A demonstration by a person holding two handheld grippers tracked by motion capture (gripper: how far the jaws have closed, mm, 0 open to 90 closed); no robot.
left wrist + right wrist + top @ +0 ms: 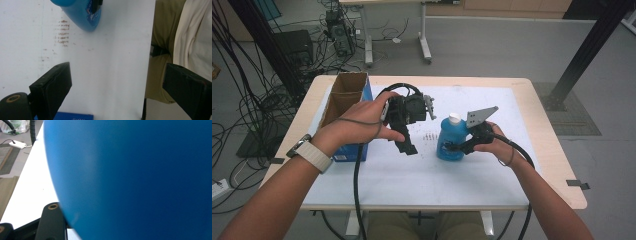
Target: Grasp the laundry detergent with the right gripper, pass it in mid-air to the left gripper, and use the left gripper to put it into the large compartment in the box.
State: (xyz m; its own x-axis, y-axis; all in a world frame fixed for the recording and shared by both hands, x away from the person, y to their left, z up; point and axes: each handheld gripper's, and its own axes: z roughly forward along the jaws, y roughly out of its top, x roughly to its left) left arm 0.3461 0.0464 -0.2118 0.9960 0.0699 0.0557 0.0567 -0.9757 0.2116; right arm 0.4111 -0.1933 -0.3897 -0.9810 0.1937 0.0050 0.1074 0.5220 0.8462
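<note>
**Right gripper clamps the blue bottle; left gripper hangs open above the mat**

A blue plastic bottle with a white cap stands upright on the white mat that covers the wooden table, a little right of the mat's middle. The right gripper comes at it from the right, held level, and its black jaws sit against the lower half of the bottle's body, one on the near side and one behind. In the right gripper view the blue bottle wall presses right up to the camera, and one black jaw lies flat against its curve at the lower left. The jaws are closed on the bottle.

The left gripper is held above the mat, left of the bottle and clear of it, with its jaws pointing down and toward the person. In the left gripper view its two black jaws stand wide apart with nothing between them but bare mat; the bottle's base shows at the top edge, next to a patch of small brown marks on the mat.

An open cardboard box with blue sides stands at the mat's left edge, behind the left hand.
</note>
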